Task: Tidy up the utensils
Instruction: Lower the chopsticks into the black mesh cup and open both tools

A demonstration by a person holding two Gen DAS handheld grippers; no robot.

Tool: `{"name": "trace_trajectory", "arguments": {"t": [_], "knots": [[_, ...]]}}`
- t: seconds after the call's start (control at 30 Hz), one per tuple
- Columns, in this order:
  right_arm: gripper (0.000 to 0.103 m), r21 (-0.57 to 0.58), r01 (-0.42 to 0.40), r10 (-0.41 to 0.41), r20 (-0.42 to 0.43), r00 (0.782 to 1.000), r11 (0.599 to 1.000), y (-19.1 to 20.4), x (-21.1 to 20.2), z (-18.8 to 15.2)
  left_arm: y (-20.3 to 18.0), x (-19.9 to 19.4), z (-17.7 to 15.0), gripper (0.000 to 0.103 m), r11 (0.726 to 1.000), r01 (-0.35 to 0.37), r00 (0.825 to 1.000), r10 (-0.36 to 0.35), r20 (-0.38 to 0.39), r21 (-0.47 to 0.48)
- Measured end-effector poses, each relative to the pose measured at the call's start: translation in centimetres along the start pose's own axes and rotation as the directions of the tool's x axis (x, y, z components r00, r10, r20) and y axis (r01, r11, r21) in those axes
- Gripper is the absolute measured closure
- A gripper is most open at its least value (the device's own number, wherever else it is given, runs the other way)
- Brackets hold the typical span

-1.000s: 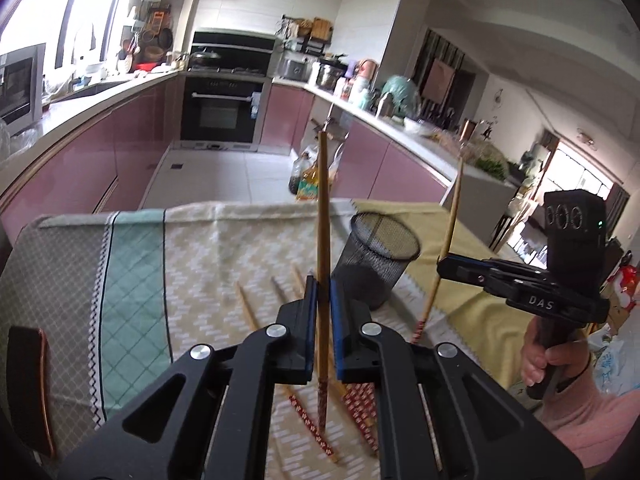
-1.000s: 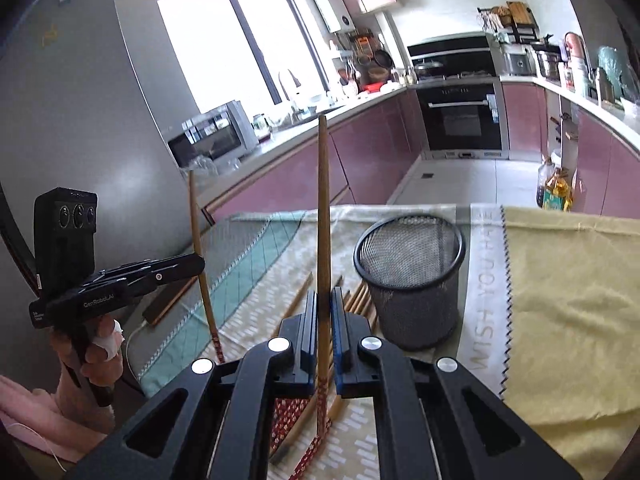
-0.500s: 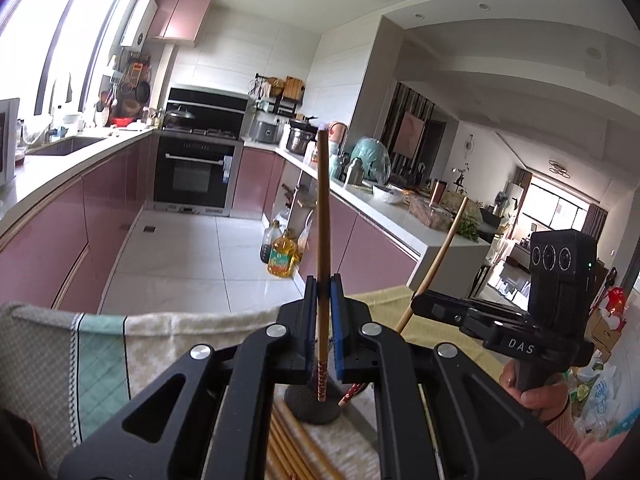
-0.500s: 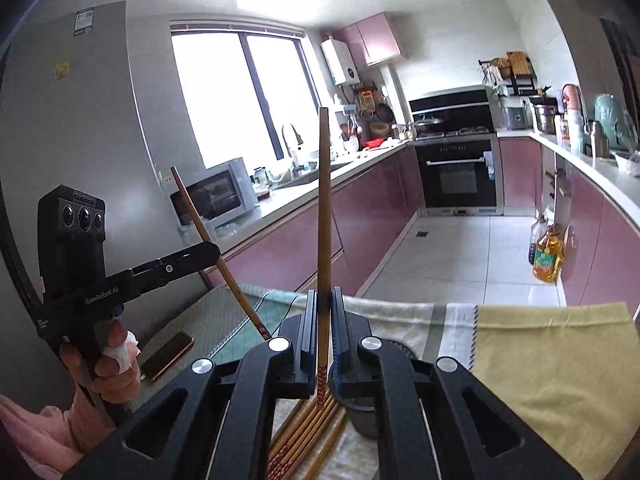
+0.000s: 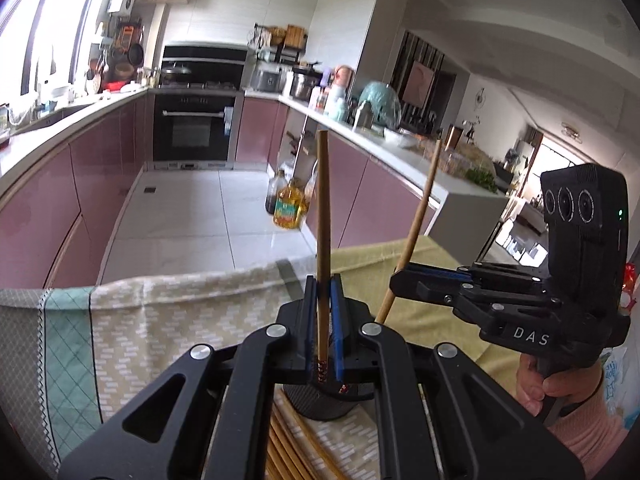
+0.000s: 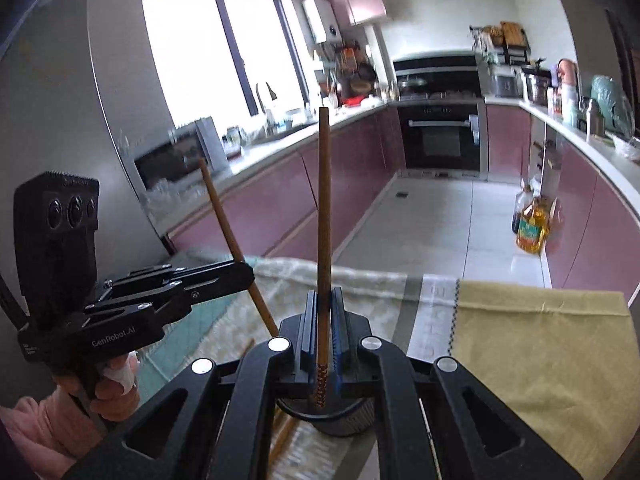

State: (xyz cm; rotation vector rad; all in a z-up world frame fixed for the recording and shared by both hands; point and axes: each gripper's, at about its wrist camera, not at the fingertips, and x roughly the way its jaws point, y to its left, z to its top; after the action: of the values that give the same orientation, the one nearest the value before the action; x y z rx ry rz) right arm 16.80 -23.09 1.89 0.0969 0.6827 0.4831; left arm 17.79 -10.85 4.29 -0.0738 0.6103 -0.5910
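Observation:
My left gripper (image 5: 323, 320) is shut on an upright wooden chopstick (image 5: 323, 216). Its red patterned lower end hangs over the black mesh cup (image 5: 320, 406) right under the fingers. To the right, my right gripper (image 5: 400, 280) holds a slanted chopstick (image 5: 418, 220) whose lower end reaches the same cup. In the right wrist view, the right gripper (image 6: 323, 328) is shut on its chopstick (image 6: 324, 208) above the mesh cup (image 6: 340, 416). The left gripper (image 6: 246, 276) stands at the left with its chopstick (image 6: 226, 220). Several loose chopsticks (image 5: 292, 444) lie in front of the cup.
A patterned cream and green cloth (image 5: 160, 320) and a yellow cloth (image 6: 540, 340) cover the table, whose far edge lies just beyond the cup. Oil bottles (image 5: 288, 208) stand on the tiled floor. Pink kitchen cabinets (image 6: 260, 208) run along both sides.
Both grippers have moved forward with their chopsticks until the mesh cup sits under the fingers. The table's far edge has come close. The right gripper's chopstick now slants.

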Motion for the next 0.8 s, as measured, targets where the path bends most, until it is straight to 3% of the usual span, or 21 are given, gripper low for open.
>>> {"name": "trace_trajectory", "arguments": {"t": [0.17, 0.6, 0.7, 0.8], "knots": [[0.097, -0.001, 0.021, -0.021, -0.083, 0.996, 1.000, 0.1, 1.9, -0.5, 0.4, 2.0, -1.2, 0.096, 1.000, -0.006, 0.999, 0.006, -0.037, -0.003], [0.095, 0.033, 0.045, -0.042, -0.095, 0.995, 0.998, -0.6, 3.4, 0.3, 1.8, 4.4, -1.3, 0.095, 1.000, -0.027, 0.997, 0.026, -0.079, -0.014], [0.091, 0.049, 0.051, -0.047, -0.079, 0.996, 0.997, -0.8, 2.9, 0.1, 2.0, 4.0, -1.5, 0.091, 0.999, -0.040, 0.997, 0.038, -0.069, -0.021], [0.082, 0.062, 0.051, -0.049, -0.038, 0.998, 0.997, -0.9, 1.7, -0.2, 2.4, 2.7, -1.8, 0.073, 0.998, -0.061, 0.997, 0.060, -0.042, -0.024]]}}
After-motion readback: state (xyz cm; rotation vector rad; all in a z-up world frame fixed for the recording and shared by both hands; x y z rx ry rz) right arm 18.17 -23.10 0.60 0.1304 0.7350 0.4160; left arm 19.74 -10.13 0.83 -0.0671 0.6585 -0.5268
